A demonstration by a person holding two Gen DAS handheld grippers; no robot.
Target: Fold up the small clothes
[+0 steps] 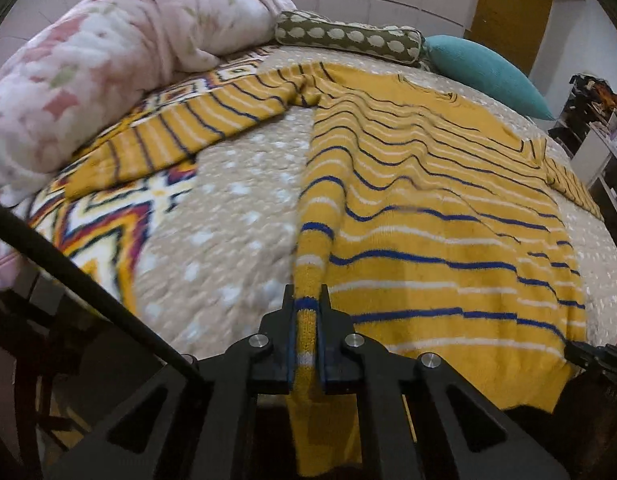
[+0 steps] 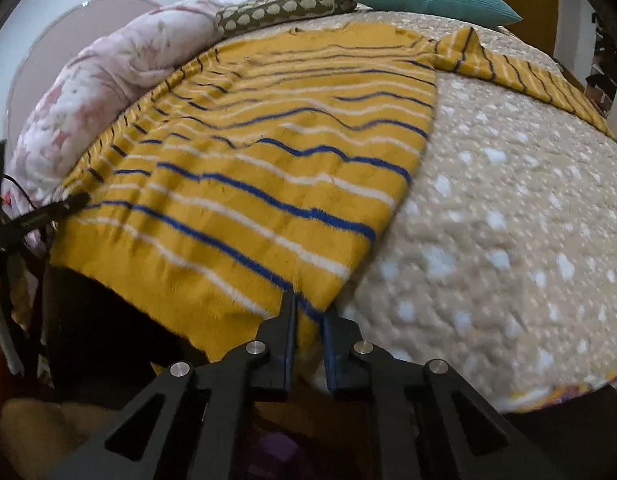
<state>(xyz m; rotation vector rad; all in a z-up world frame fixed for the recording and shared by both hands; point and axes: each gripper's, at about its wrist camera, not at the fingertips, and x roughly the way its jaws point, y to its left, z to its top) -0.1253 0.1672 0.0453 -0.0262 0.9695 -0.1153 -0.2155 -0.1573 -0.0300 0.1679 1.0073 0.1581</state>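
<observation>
A yellow sweater [image 1: 428, 208] with blue and white stripes lies spread on the bed, sleeves out to both sides; it also shows in the right wrist view [image 2: 268, 152]. My left gripper [image 1: 306, 308] is shut on the sweater's bottom left hem corner, which is bunched between the fingers. My right gripper [image 2: 310, 312] is shut on the bottom right hem corner at the bed's near edge. The right gripper's tip shows at the far right of the left wrist view [image 1: 588, 356], and the left gripper's tip at the far left of the right wrist view [image 2: 68, 204].
The bed has a beige dotted cover [image 2: 508, 220] with a zigzag patterned part [image 1: 100, 232]. A pink floral duvet [image 1: 88, 80], a dotted olive bolster [image 1: 348, 38] and a teal pillow [image 1: 484, 68] lie at the far side. Shelves [image 1: 596, 128] stand to the right.
</observation>
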